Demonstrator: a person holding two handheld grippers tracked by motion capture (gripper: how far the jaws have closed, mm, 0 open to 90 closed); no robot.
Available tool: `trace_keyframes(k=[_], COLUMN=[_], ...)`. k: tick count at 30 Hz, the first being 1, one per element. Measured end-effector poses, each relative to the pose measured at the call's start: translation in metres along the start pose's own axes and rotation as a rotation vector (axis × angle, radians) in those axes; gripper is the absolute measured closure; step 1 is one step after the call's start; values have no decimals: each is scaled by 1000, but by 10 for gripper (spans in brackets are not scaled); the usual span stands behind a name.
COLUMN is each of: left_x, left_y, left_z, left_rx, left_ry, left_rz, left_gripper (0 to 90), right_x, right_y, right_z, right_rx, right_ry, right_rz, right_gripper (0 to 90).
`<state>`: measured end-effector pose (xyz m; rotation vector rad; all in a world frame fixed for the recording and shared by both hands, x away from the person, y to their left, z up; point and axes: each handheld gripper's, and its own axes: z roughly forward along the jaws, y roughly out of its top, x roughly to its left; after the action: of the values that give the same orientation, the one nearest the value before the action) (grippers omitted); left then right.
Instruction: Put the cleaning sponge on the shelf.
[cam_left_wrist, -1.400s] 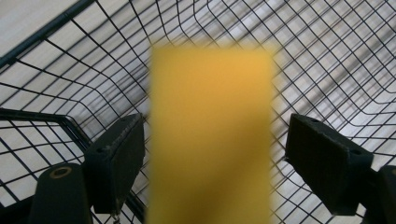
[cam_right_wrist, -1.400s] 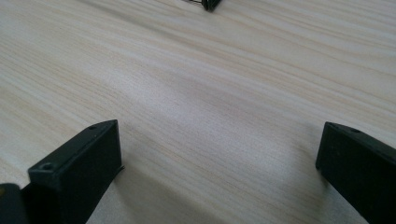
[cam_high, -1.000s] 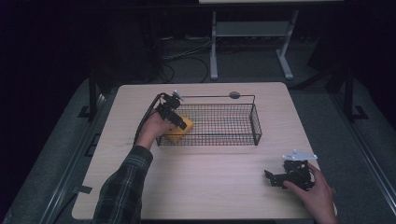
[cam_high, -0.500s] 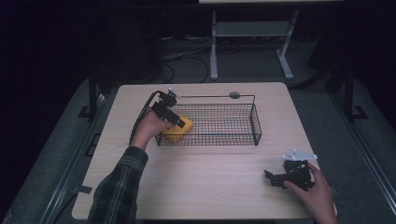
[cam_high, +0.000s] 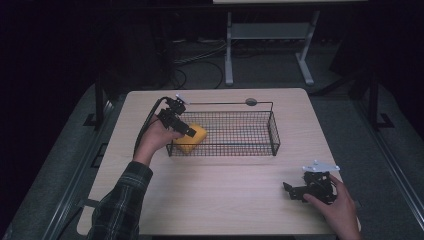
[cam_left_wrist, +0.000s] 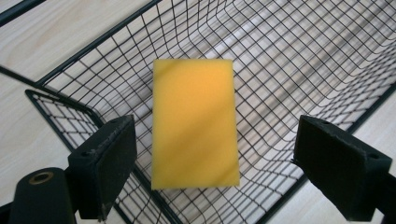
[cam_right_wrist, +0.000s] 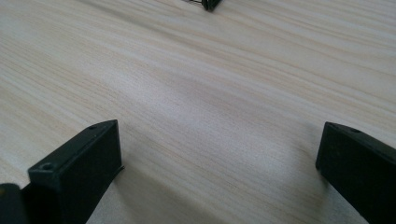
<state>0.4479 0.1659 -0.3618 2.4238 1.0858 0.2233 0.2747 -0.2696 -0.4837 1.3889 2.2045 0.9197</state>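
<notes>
A yellow sponge (cam_high: 194, 138) lies flat on the floor of the black wire basket (cam_high: 274, 131), at its left end. My left gripper (cam_high: 188, 131) hangs over the basket's left rim, just above the sponge. In the left gripper view the sponge (cam_left_wrist: 194, 123) lies below and between the wide-apart jaws, touching neither pad. Those jaws have just been opening, and my left gripper (cam_left_wrist: 217, 137) is open. My right gripper (cam_high: 290, 190) rests near the table's front right corner, held by a hand. In its own view my right gripper (cam_right_wrist: 217, 144) stands open over bare wood.
The light wooden table (cam_high: 225, 200) carries the basket across its far middle. A small grey round cap (cam_high: 251, 102) sits in the tabletop behind the basket. A white metal stand (cam_high: 270, 35) and cables stand on the dark floor beyond the table.
My left gripper has risen a little and drawn back from the sponge, which stays in the basket. The right gripper has not moved.
</notes>
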Motion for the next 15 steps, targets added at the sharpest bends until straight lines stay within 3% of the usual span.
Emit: trace_keyframes(k=[15], left_x=[-1], left_y=[-30], left_z=[-29], left_rx=[-54], left_ry=[20], left_rz=[-15], left_gripper=[132], right_x=[0], right_y=[0], right_z=[0], right_rx=[0], right_ry=[0], right_rz=[1], right_gripper=[0])
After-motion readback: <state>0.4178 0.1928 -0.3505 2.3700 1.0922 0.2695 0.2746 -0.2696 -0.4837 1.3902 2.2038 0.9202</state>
